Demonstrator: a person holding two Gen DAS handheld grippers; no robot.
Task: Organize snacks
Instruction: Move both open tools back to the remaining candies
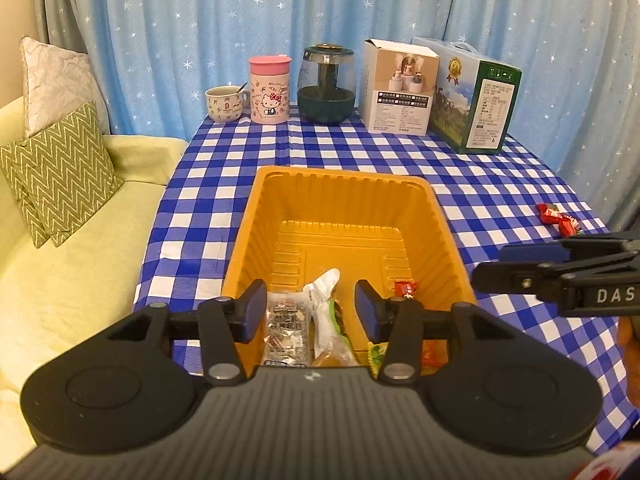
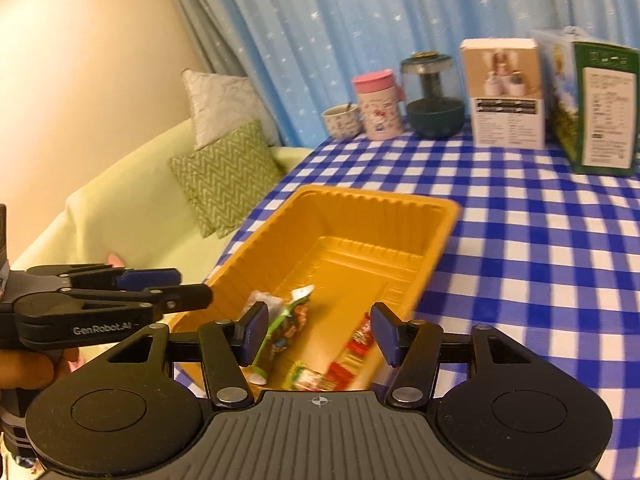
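An orange plastic tray stands on the blue checked tablecloth and holds several snack packets at its near end: a silver one, a white and green one and a small red one. My left gripper is open and empty above the tray's near end. My right gripper is open and empty over the same end of the tray, above green and red packets. It also shows in the left wrist view. Red wrapped candies lie on the cloth to the right.
At the table's back stand a mug with a spoon, a pink-lidded cup, a dark green jar and two boxes. A pale green sofa with cushions lies left of the table. Blue curtain behind.
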